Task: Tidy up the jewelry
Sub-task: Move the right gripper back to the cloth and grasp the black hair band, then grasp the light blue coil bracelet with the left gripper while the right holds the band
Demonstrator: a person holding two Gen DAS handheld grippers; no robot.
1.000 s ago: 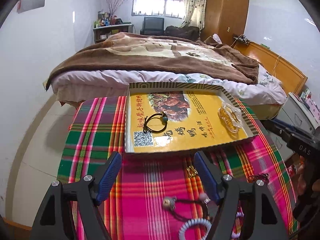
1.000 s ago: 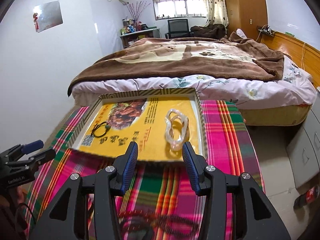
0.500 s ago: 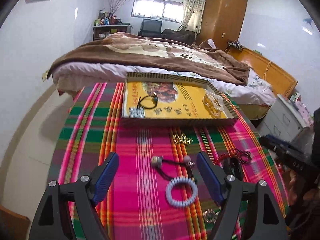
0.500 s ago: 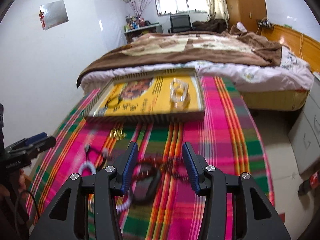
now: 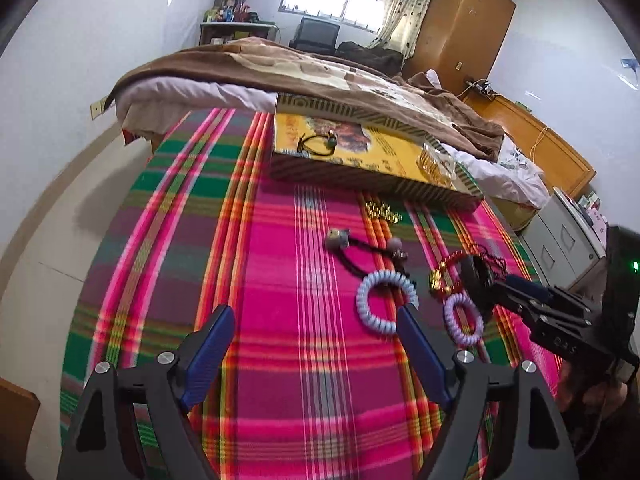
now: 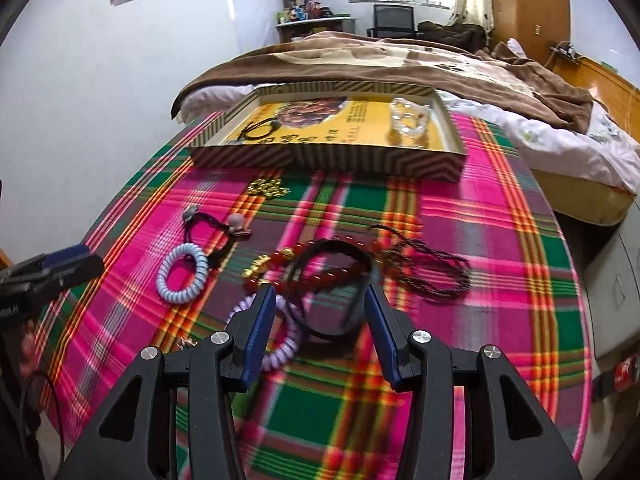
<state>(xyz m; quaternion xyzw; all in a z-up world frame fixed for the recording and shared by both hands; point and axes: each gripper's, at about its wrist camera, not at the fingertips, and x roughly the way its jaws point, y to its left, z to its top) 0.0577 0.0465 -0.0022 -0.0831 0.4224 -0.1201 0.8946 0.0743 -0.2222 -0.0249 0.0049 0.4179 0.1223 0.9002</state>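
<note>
A yellow-lined box lid [image 6: 420,162] at the table's far side holds a black cord bracelet [image 6: 256,130] and a clear bead bracelet [image 6: 408,122]. Loose on the plaid cloth lie a pale blue coil band [image 6: 182,272], a purple coil band [image 6: 280,344], a red bead bracelet [image 6: 316,272], a black band [image 6: 336,292], a dark bead string [image 6: 436,268], a black cord with charms [image 6: 216,224] and gold pieces [image 6: 268,188]. My right gripper [image 6: 320,320] is open, low over the black band. My left gripper [image 5: 316,344] is open and empty, left of the pale blue coil band [image 5: 386,304].
The plaid-covered table [image 5: 200,240] ends at a bed with a brown blanket [image 6: 400,56] behind the box lid. A grey drawer cabinet [image 5: 560,240] stands to the right. The floor drops away at the left edge.
Both grippers have pulled back from the box lid and dropped toward the loose jewelry. The right gripper now hovers over the black band. Both stayed open.
</note>
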